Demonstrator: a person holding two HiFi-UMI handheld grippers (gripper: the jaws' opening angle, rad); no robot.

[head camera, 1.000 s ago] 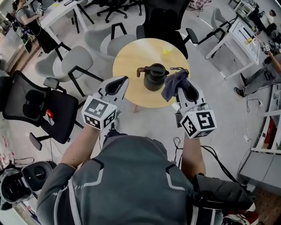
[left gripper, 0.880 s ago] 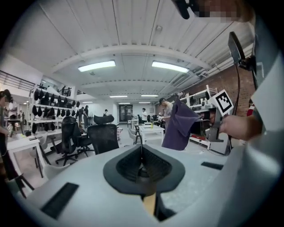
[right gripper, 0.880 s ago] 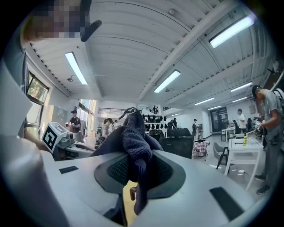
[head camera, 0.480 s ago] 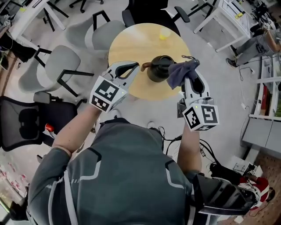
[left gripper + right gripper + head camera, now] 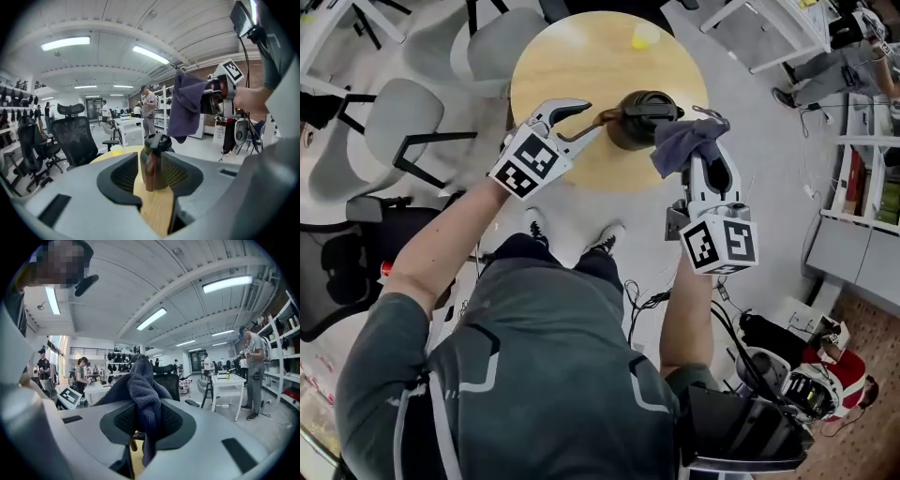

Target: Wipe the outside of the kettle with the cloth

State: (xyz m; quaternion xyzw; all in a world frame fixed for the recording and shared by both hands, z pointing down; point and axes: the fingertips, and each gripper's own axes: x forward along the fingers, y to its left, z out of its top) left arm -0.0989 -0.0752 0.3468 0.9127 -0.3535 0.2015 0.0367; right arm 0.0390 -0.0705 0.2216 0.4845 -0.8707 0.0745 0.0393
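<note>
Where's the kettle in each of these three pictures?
Head view: kettle top centre, on the round table.
Left gripper view: centre, just below middle.
Right gripper view: almost wholly hidden behind the cloth.
Shared landmark: that cloth, beside the kettle.

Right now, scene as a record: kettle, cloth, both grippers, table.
kettle: dark, upright on table, lid on
handle: brown, points at left gripper
cloth: dark blue, bunched, held up beside kettle; touch unclear
left gripper: open, jaws have just been opening; handle between them, not gripped
right gripper: shut on cloth
table: round, wooden
</note>
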